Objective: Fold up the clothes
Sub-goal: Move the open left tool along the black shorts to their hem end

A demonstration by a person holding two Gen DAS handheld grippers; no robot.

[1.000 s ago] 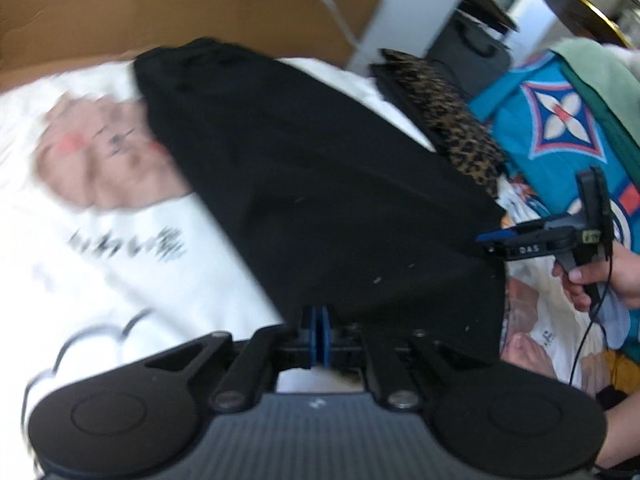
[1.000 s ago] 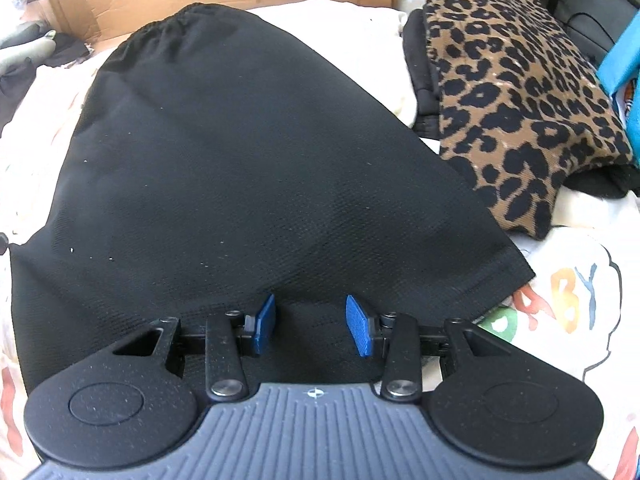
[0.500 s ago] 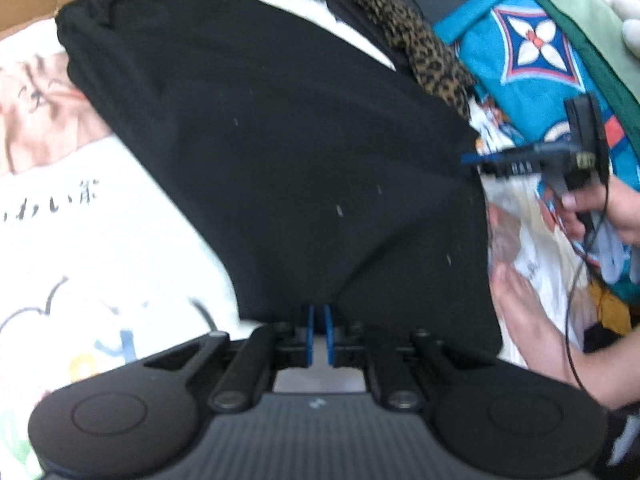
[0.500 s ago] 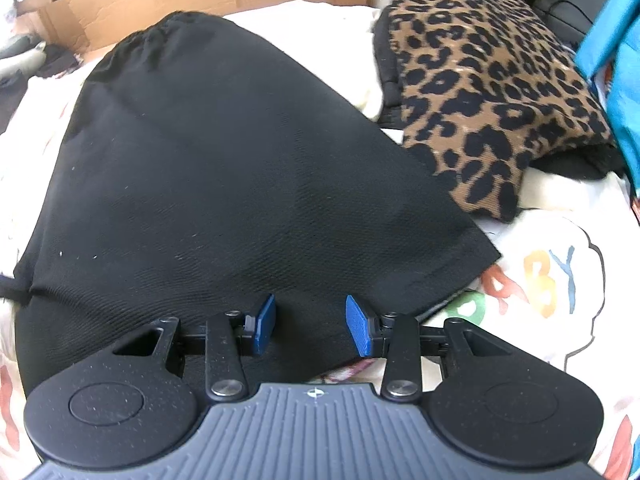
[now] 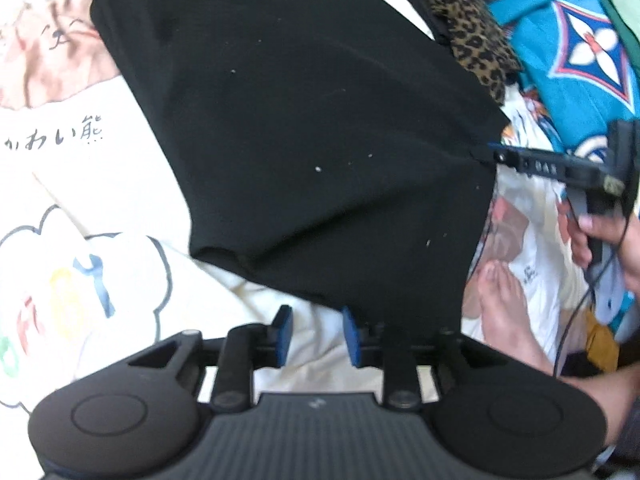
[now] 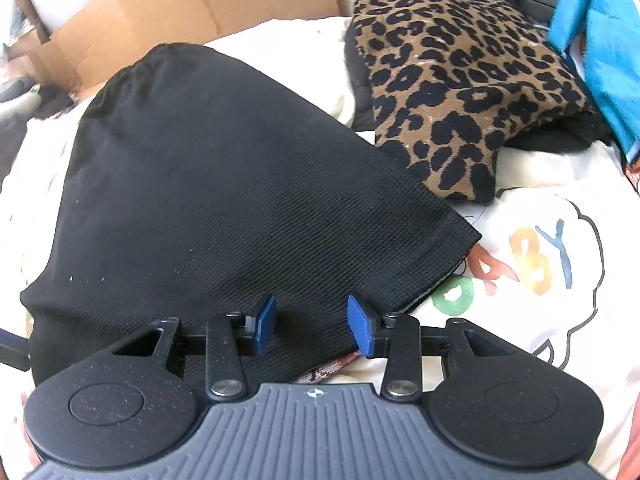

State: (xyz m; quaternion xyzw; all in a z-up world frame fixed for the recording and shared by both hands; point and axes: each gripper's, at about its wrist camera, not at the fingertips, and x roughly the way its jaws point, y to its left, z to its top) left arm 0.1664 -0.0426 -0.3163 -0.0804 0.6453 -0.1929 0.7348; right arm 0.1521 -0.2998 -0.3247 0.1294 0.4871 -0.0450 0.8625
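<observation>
White printed bedsheet (image 6: 540, 216) underfoot, cardboard (image 6: 160, 12) behind. Black garment (image 6: 208, 184) lies spread flat on sheet, gathered waistband at far end. Leopard-print cloth (image 6: 452, 80) folded just beside it, touching its far right edge. Left tool (image 5: 314, 334) open, pads apart at near hem, nothing between. Right tool (image 6: 312, 326) open over near hem, holding nothing. Hand (image 5: 612, 240) grips right tool's handle.
</observation>
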